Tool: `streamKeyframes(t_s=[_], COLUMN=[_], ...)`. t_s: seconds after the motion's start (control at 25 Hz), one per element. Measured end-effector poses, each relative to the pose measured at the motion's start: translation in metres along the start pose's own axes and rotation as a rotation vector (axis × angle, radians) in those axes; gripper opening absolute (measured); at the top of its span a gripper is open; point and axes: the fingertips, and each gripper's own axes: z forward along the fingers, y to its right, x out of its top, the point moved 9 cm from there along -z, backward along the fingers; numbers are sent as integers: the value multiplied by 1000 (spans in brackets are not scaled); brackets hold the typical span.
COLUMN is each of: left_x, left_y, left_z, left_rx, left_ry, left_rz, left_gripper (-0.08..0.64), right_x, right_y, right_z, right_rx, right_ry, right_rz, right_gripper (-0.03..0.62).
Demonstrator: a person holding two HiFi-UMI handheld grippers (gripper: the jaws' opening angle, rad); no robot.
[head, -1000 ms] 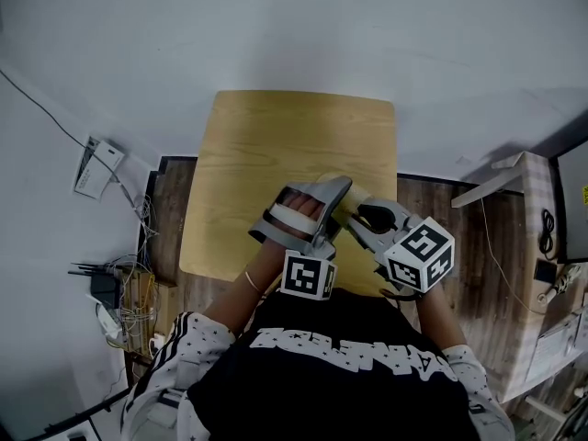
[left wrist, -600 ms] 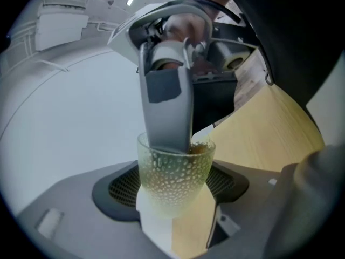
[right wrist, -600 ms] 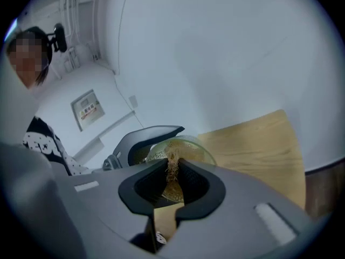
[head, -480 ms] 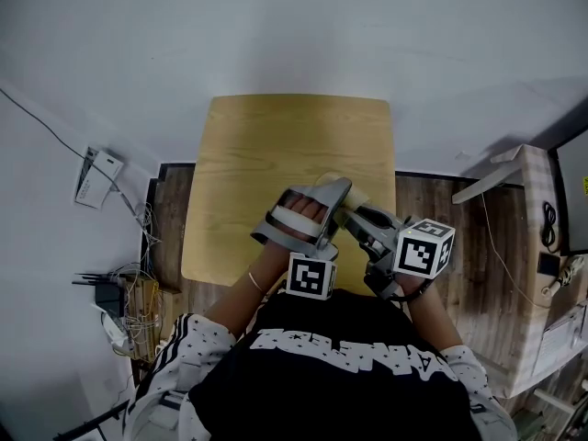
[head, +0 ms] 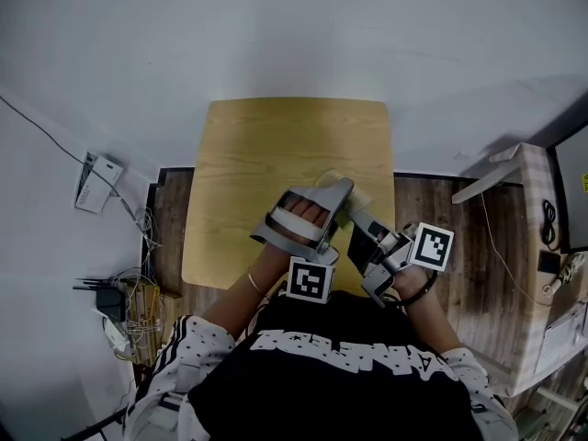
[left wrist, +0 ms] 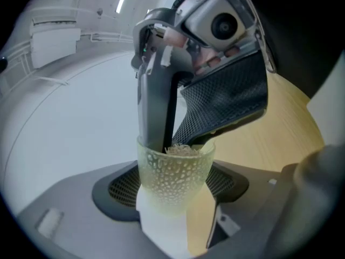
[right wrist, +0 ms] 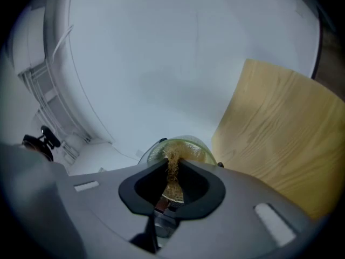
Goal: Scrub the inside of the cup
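Observation:
A translucent yellow-green cup (left wrist: 173,179) with a dotted wall is clamped between the jaws of my left gripper (left wrist: 172,198), which holds it above the near part of the wooden table (head: 276,154). In the head view the cup (head: 354,194) shows just past the left gripper (head: 338,191). My right gripper (right wrist: 173,169) is shut on a tan fibrous scrubber (right wrist: 172,172) and points into the cup's mouth (right wrist: 188,147). From the left gripper view the right gripper's fingers (left wrist: 156,117) reach down inside the rim, with the scrubber (left wrist: 182,150) at their tips.
The table's far half (head: 294,127) is bare. Cables and a white box (head: 96,177) lie on the floor at the left. A pale wooden shelf (head: 528,191) stands at the right. The person's torso fills the bottom of the head view.
The right gripper has swung: its marker cube has moved right and turned, and its jaws now point more steeply into the cup. The left gripper and cup have barely moved.

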Motion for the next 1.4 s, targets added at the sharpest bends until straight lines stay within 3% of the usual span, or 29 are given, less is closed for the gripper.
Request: streamKeyframes(t_s=[0.16, 0.24, 0.32, 0.56, 1.0, 1.4], left_x=[1, 1, 4, 12, 22, 27], left_y=[-4, -8, -9, -12, -17, -11], left_z=[1, 1, 0, -3, -7, -9], left_rx=[32, 48, 54, 70, 7, -61], left_ry=[8, 5, 36, 80, 110, 109], left_rz=[20, 52, 20, -13, -36, -69], left_gripper=[373, 373, 373, 373, 373, 373], right_x=[-6, -9, -11, -12, -4, -12], right_y=[3, 4, 2, -4, -25, -44], right_z=[-2, -4, -6, -14, -24, -23], right_rx=[111, 147, 168, 179, 46, -144], right_ry=[124, 175, 207, 230, 107, -52], right_rz=[254, 337, 406, 415, 18, -449], right_gripper=[64, 64, 64, 63, 61, 61])
